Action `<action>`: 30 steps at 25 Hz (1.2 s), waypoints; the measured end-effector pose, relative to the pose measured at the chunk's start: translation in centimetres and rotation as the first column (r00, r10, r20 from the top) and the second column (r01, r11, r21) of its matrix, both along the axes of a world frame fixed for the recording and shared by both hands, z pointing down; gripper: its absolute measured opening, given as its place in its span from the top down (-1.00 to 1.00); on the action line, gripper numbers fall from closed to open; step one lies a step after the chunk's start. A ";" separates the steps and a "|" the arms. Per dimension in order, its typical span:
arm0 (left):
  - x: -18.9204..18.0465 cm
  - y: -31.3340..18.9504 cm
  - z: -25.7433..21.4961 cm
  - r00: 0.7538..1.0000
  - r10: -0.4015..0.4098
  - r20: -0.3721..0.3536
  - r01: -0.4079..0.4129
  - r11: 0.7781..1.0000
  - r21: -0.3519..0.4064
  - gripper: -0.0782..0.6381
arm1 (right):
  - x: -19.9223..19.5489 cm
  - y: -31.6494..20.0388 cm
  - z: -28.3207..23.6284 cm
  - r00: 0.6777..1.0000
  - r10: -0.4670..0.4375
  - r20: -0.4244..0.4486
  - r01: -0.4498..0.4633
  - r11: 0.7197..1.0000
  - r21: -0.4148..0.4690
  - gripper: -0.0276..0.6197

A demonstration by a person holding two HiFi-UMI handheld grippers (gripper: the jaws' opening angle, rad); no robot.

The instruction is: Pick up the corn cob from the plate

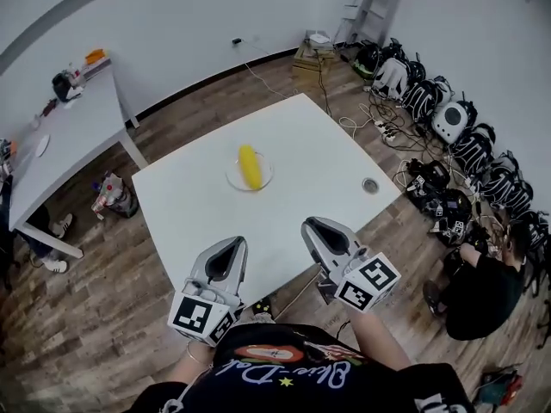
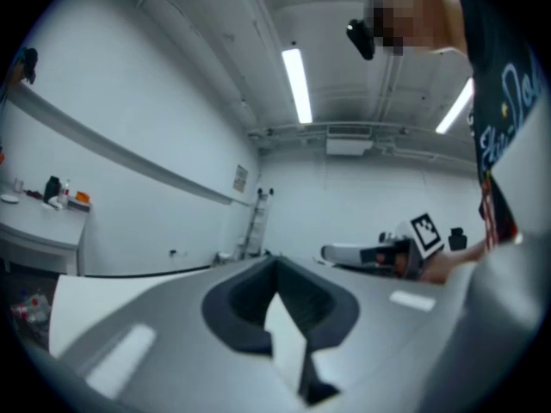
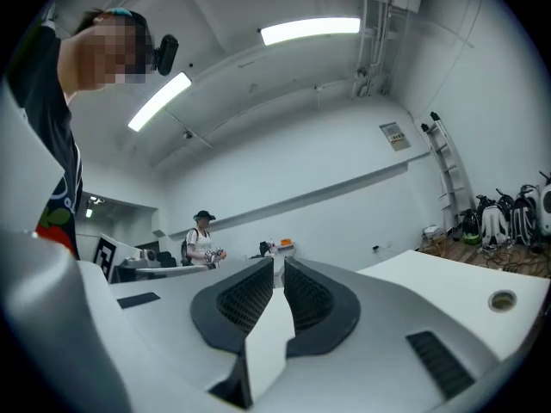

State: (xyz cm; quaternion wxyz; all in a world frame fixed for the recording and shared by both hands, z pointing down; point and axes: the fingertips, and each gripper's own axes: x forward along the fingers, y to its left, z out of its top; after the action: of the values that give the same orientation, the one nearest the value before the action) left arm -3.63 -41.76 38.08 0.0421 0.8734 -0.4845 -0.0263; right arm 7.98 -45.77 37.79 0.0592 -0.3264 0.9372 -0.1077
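Corn cob (image 1: 250, 167) lies end-on upon its plate (image 1: 267, 176) mid-counter (image 1: 189, 206), well ahead of the closed, empty left tool (image 1: 234, 242) and right tool (image 1: 308, 224), left marginally nearer.

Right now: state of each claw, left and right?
Left claw: closed, holding nothing.
Right claw: closed, holding nothing.

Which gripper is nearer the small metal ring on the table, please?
Right. The right gripper is left of the small metal ring; the left gripper lies farther left.
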 end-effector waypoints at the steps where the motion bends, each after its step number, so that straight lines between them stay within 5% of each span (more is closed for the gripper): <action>1: -0.7 -1.1 0.2 1.000 -0.006 0.002 0.006 1.000 -0.006 0.82 | -1.1 -1.8 0.5 1.000 -0.006 -0.025 0.006 1.000 -0.006 0.86; 8: -4.3 -6.1 1.7 0.995 -0.072 -0.066 0.067 0.995 -0.074 0.82 | -7.4 -13.3 5.0 0.974 -0.071 -0.214 0.045 0.991 -0.127 0.80; 11: -6.4 -7.6 1.7 0.986 -0.137 -0.094 0.129 0.988 -0.086 0.82 | -9.7 -18.8 8.6 0.937 -0.077 -0.340 0.007 0.979 -0.202 0.48; 15: -8.3 -8.3 2.4 0.972 -0.213 -0.100 0.201 0.973 -0.116 0.82 | -12.0 -24.2 14.2 0.882 -0.131 -0.453 -0.030 0.943 -0.330 0.33; 21: -10.7 -9.3 3.5 0.952 -0.293 -0.087 0.280 0.949 -0.143 0.82 | -15.3 -29.3 18.5 0.860 -0.166 -0.483 -0.085 0.886 -0.455 0.20; 30: -12.0 -9.9 4.3 0.942 -0.331 -0.063 0.318 0.935 -0.158 0.82 | -17.3 -31.5 23.1 0.755 -0.245 -0.609 -0.164 0.828 -0.536 0.13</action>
State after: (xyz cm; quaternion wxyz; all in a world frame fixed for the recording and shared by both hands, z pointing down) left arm -15.68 -51.68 42.38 0.1222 0.7740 -0.6202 -0.0363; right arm -9.32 -77.30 60.87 -0.3728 -0.3243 0.8306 -0.2569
